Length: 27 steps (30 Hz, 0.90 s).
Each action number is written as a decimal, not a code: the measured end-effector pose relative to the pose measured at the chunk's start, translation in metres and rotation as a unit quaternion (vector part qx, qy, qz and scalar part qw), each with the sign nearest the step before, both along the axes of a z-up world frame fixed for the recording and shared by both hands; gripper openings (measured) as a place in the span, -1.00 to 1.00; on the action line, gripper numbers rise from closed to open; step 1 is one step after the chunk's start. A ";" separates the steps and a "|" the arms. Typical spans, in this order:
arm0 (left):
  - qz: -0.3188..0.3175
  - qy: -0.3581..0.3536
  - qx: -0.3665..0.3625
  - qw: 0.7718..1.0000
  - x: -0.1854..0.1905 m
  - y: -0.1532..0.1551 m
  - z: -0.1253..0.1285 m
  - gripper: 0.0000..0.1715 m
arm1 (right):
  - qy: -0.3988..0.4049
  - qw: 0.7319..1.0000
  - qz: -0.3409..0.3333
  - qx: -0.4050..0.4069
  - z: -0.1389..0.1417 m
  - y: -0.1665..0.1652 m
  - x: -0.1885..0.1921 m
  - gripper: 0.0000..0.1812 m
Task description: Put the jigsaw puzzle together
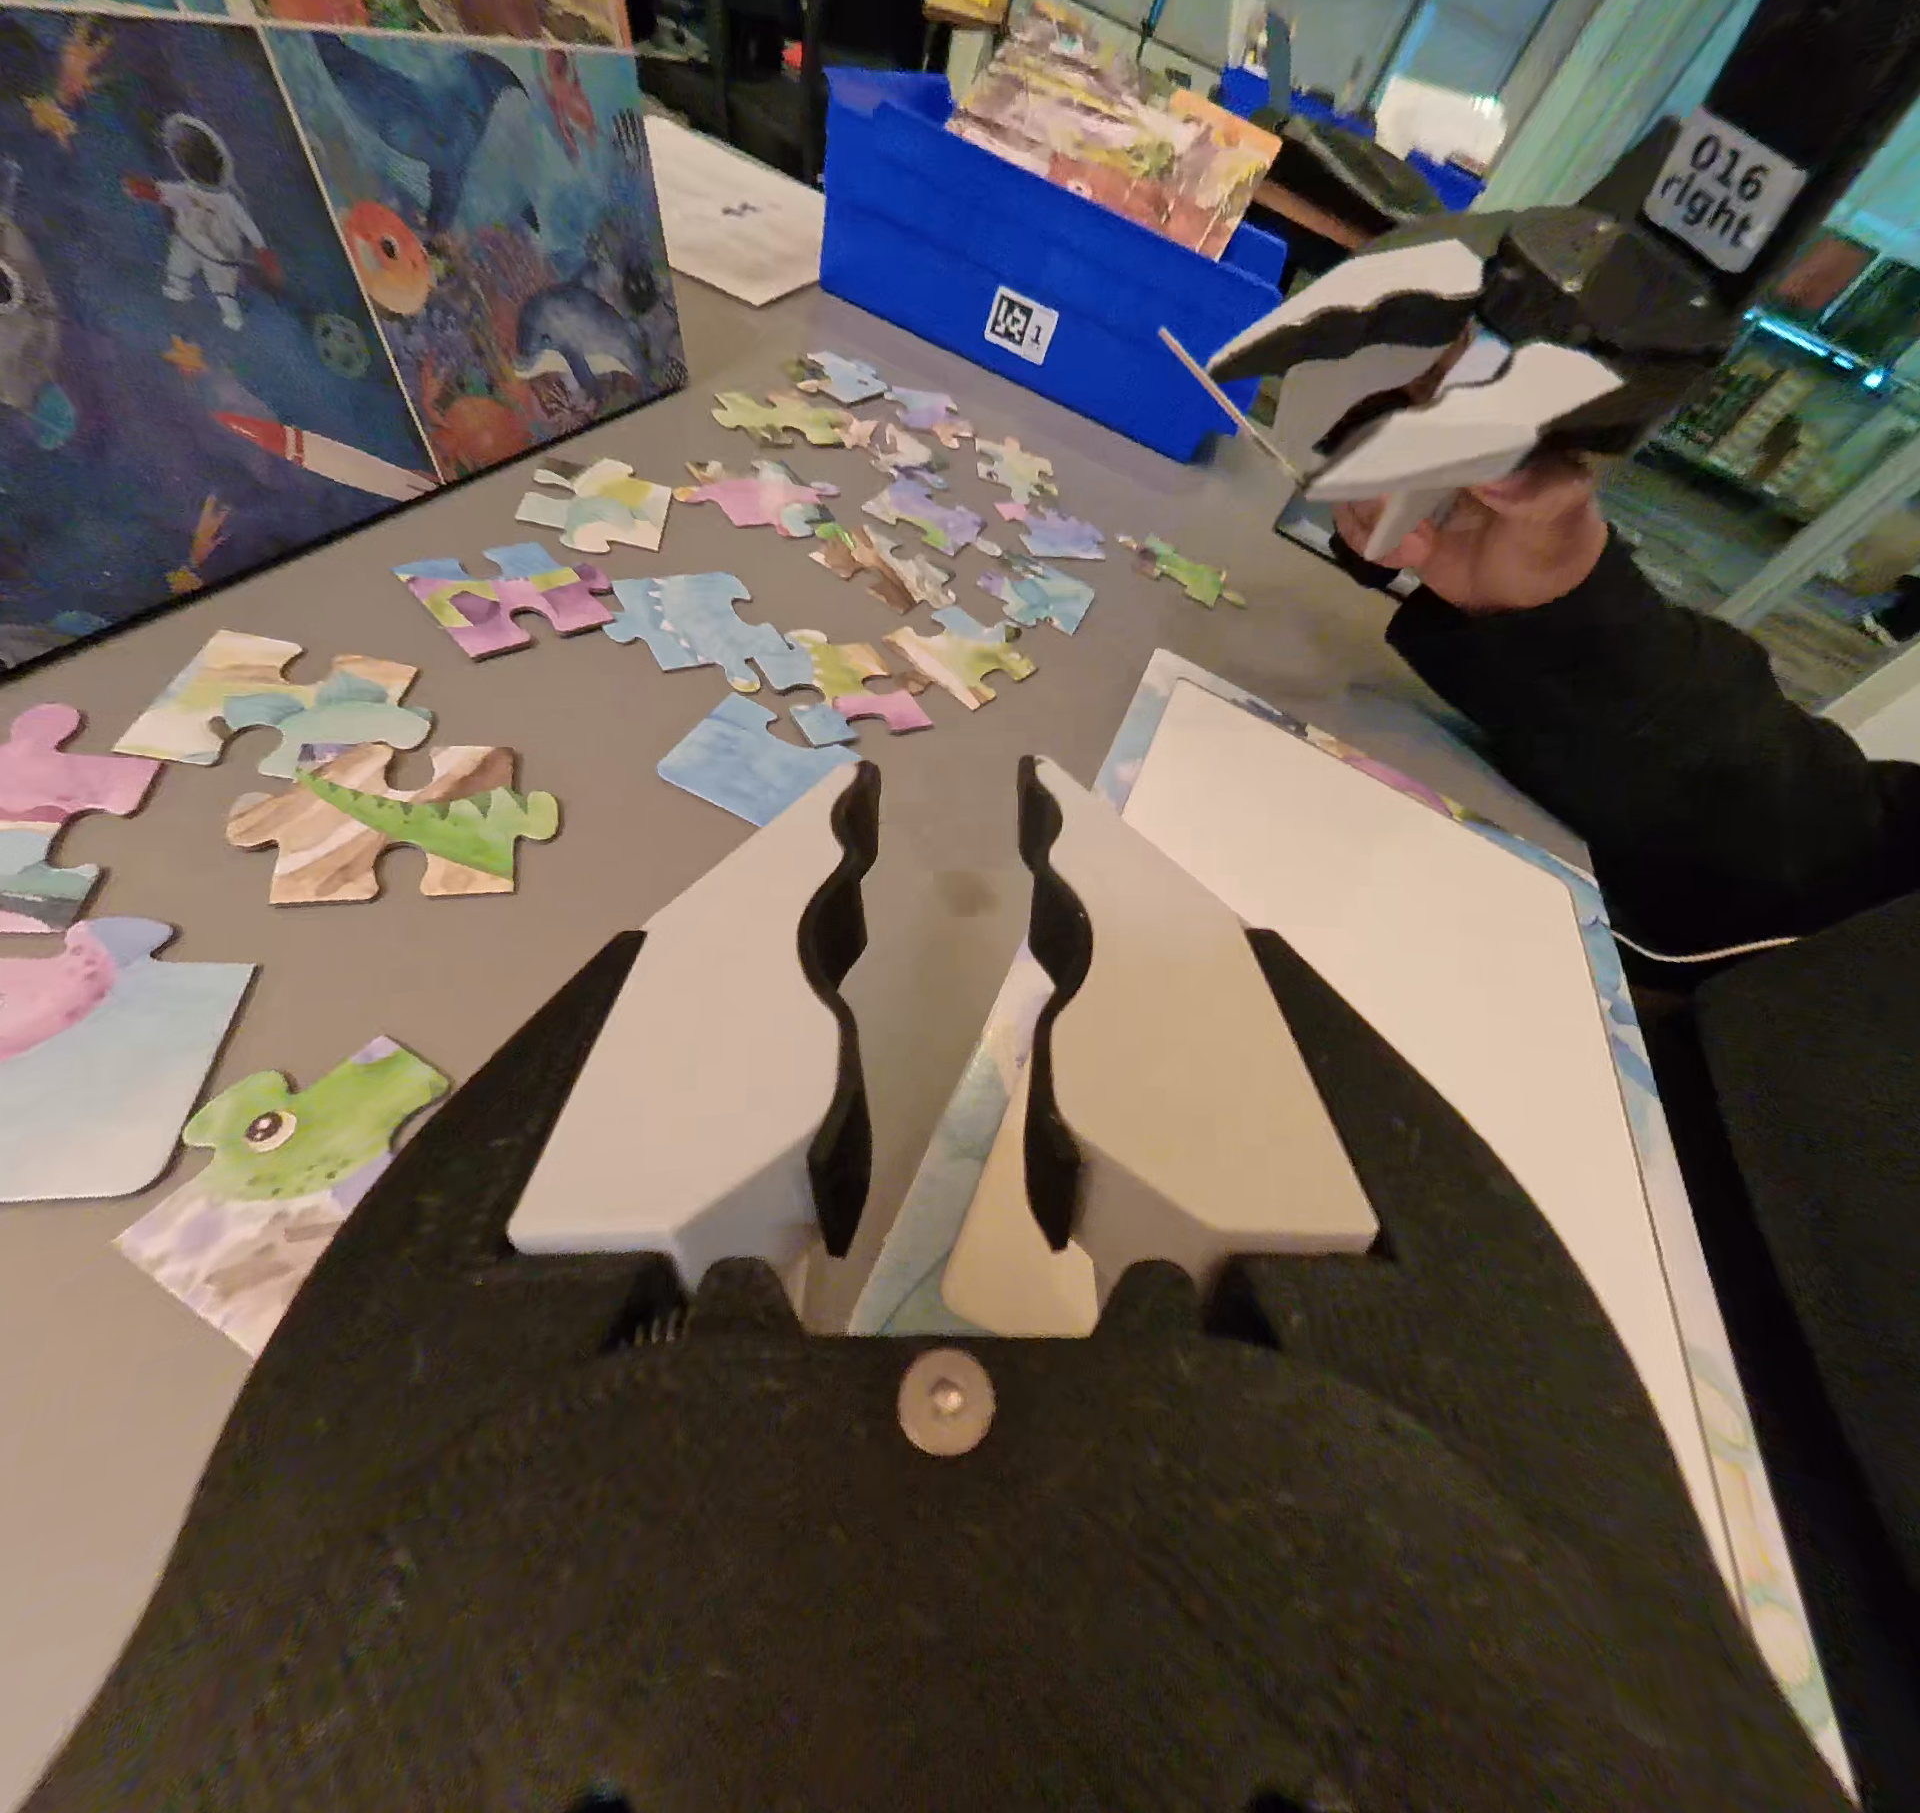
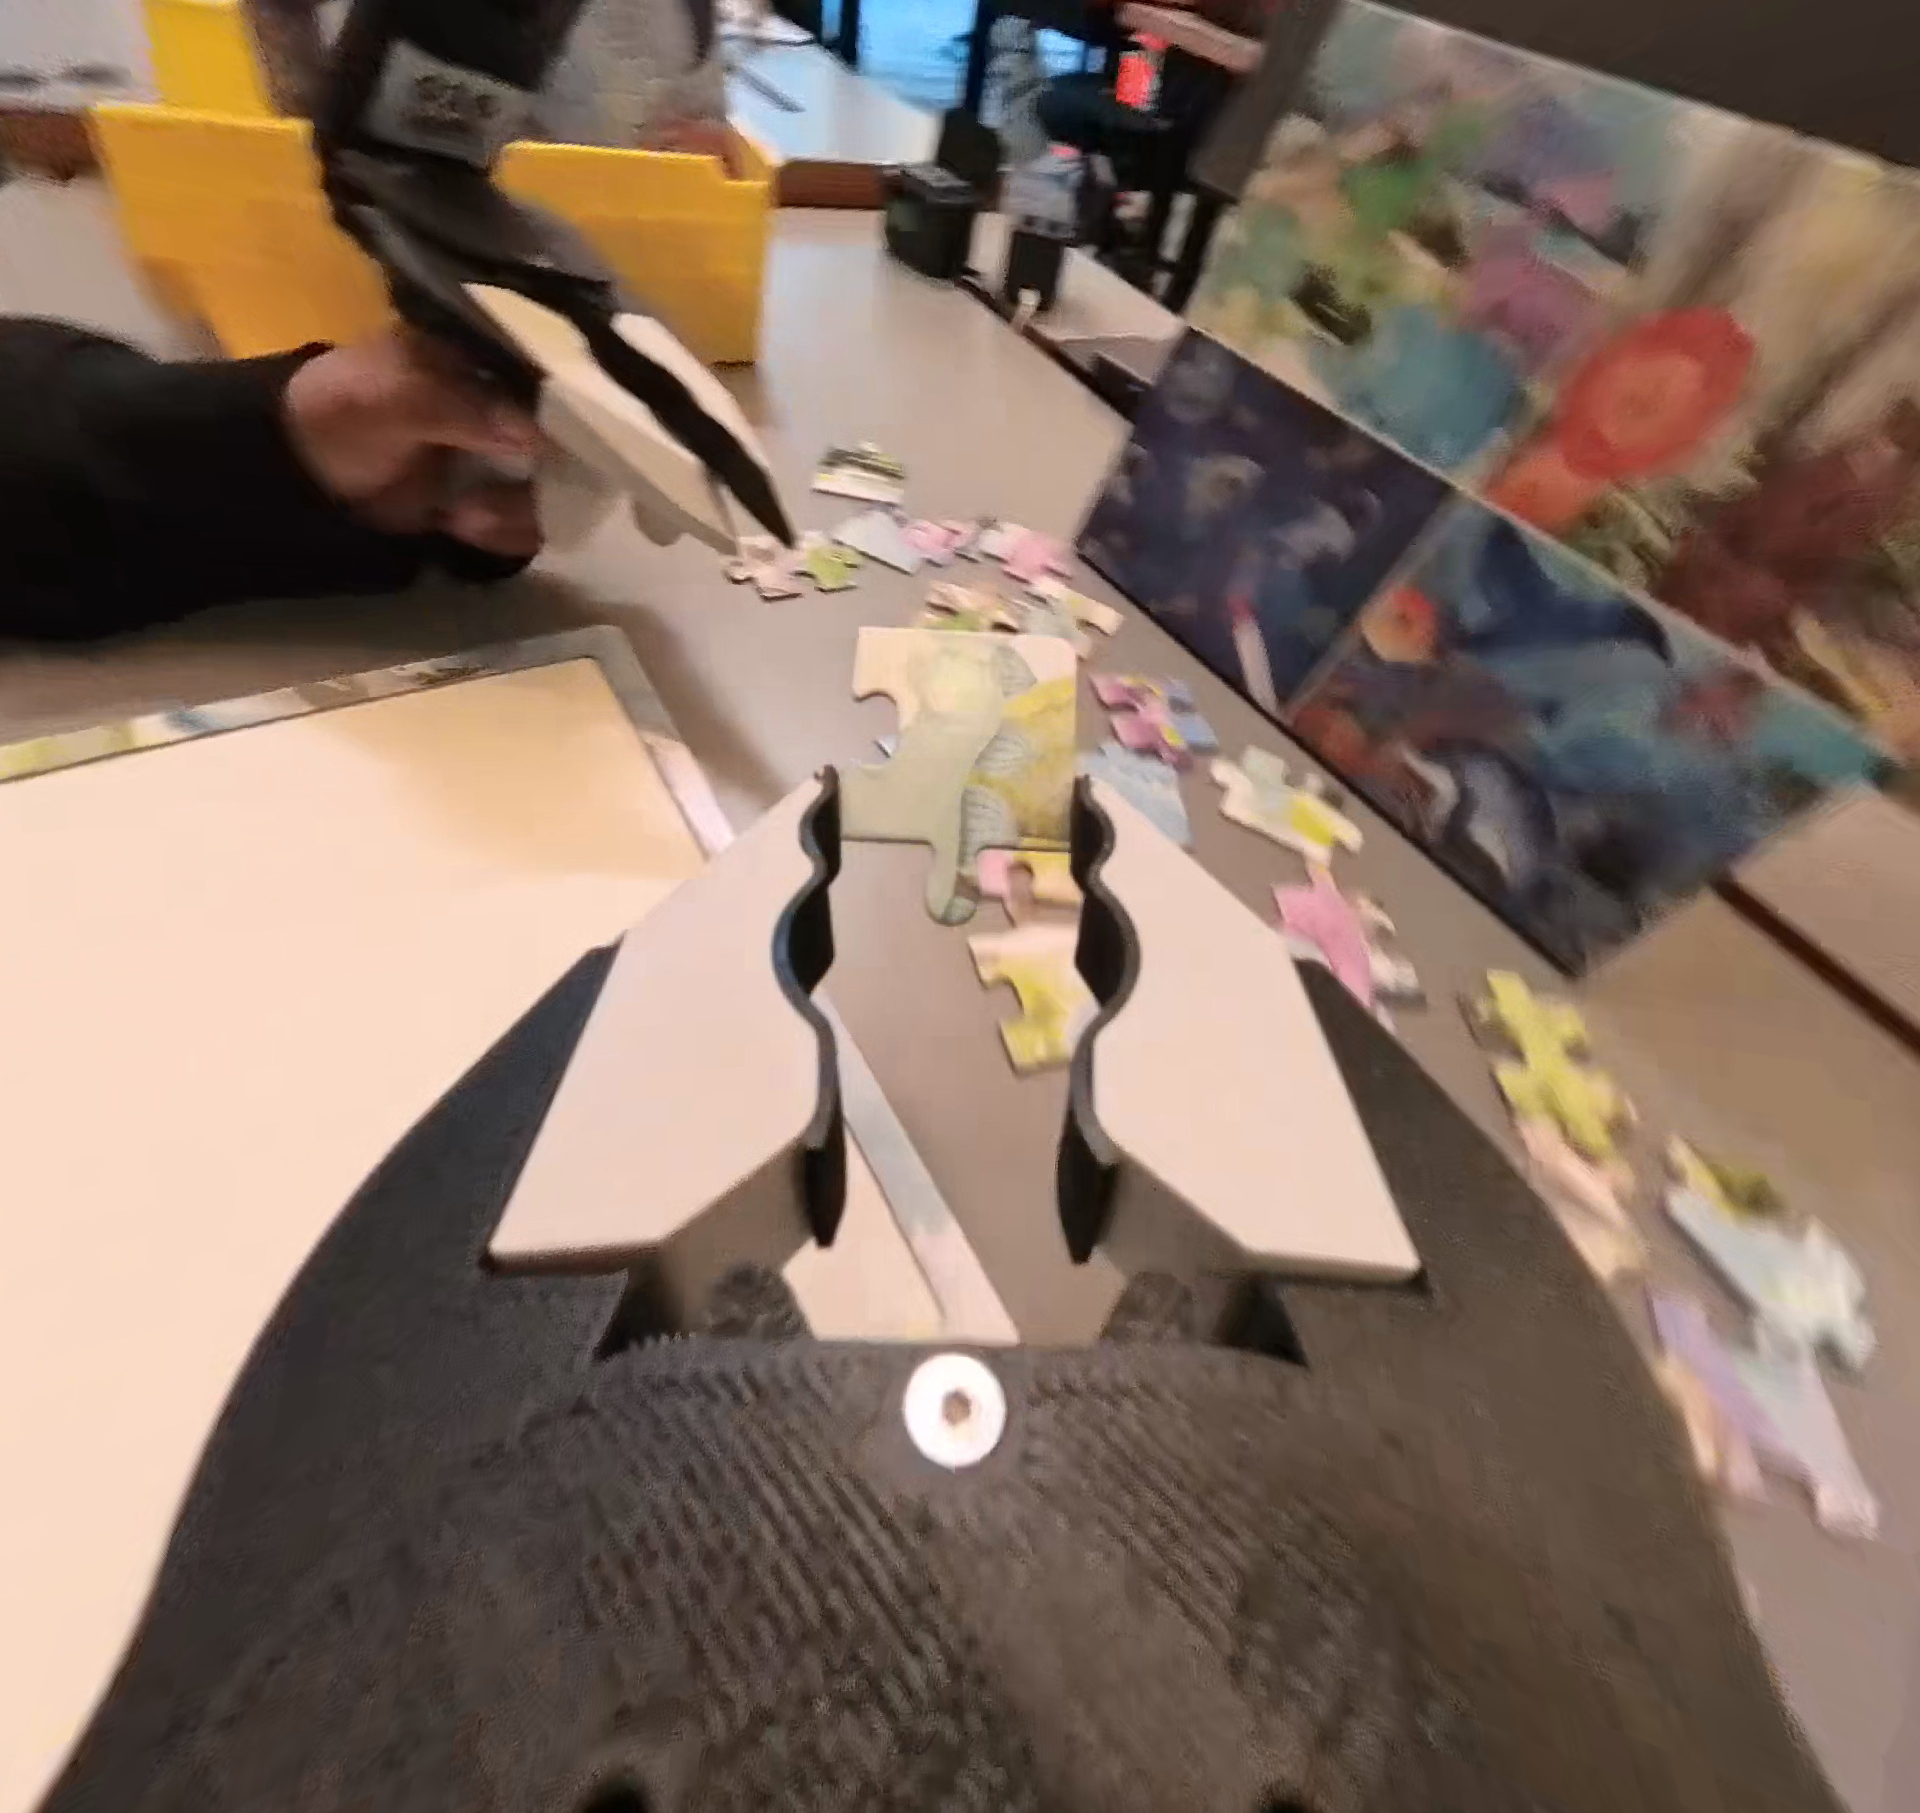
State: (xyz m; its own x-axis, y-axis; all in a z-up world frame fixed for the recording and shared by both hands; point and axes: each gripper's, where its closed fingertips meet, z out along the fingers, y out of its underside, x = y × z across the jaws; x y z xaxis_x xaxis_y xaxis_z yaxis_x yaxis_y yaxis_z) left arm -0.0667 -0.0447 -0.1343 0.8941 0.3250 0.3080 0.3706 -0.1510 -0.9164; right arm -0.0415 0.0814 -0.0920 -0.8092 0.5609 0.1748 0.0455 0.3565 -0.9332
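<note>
My left gripper (image 1: 948, 787) was open with a narrow gap and held nothing above the grey surface (image 1: 582, 932). My right gripper (image 2: 954, 797) was also open and empty. The loose puzzle pieces (image 1: 790, 558) lay scattered at 11 o'clock, and the white puzzle tray (image 1: 1382, 932) at 2 o'clock.

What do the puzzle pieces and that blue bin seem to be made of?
The puzzle pieces look like matte printed cardboard: flat, with a pale cut edge showing. The blue bin looks like moulded plastic, with an even colour and a slight sheen.
</note>
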 end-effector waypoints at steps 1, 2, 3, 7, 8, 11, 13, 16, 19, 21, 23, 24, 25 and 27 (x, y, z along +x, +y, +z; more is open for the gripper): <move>0.004 0.003 0.000 1.000 -0.001 -0.002 0.002 -0.71 | 0.009 1.000 0.020 0.020 0.004 -0.015 -0.001 -0.52; 0.011 0.009 -0.003 1.000 -0.002 -0.004 0.003 -0.71 | 0.019 0.998 0.038 0.037 0.008 -0.027 -0.004 -0.52; 0.016 0.017 -0.010 1.000 -0.003 -0.006 0.003 -0.71 | 0.027 0.997 0.056 0.048 0.012 -0.039 -0.007 -0.52; 0.038 0.058 -0.038 0.997 -0.005 -0.015 0.009 -0.70 | 0.032 0.991 0.123 0.048 0.016 -0.077 -0.016 -0.52; 0.047 0.067 -0.044 0.996 -0.007 -0.018 0.010 -0.70 | 0.035 0.990 0.134 0.041 0.013 -0.084 -0.018 -0.52; 0.085 0.098 -0.083 0.988 -0.019 -0.033 0.007 -0.72 | 0.024 0.988 0.153 0.022 0.000 -0.097 -0.013 -0.53; 0.093 0.100 -0.111 0.984 -0.023 -0.037 -0.001 -0.71 | 0.027 0.987 0.158 0.028 -0.008 -0.100 -0.007 -0.53; 0.083 0.091 -0.120 0.985 -0.020 -0.032 -0.006 -0.71 | 0.014 0.986 0.163 0.043 -0.021 -0.104 -0.001 -0.53; 0.080 0.099 -0.141 0.982 -0.019 -0.030 -0.012 -0.72 | 0.009 0.984 0.172 0.051 -0.026 -0.107 0.004 -0.52; 0.078 0.100 -0.150 0.980 -0.019 -0.029 -0.015 -0.72 | 0.002 0.982 0.179 0.053 -0.030 -0.110 0.008 -0.53; 0.077 0.097 -0.153 0.980 -0.019 -0.029 -0.016 -0.72 | -0.001 0.981 0.185 0.060 -0.034 -0.112 0.011 -0.52; 0.077 0.096 -0.153 0.981 -0.019 -0.028 -0.016 -0.72 | 0.000 0.980 0.186 0.065 -0.036 -0.114 0.012 -0.52; 0.077 0.094 -0.152 0.981 -0.018 -0.028 -0.016 -0.73 | 0.002 0.980 0.186 0.072 -0.038 -0.114 0.013 -0.53; 0.076 0.092 -0.150 0.981 -0.018 -0.028 -0.016 -0.73 | 0.005 0.979 0.186 0.081 -0.041 -0.115 0.013 -0.53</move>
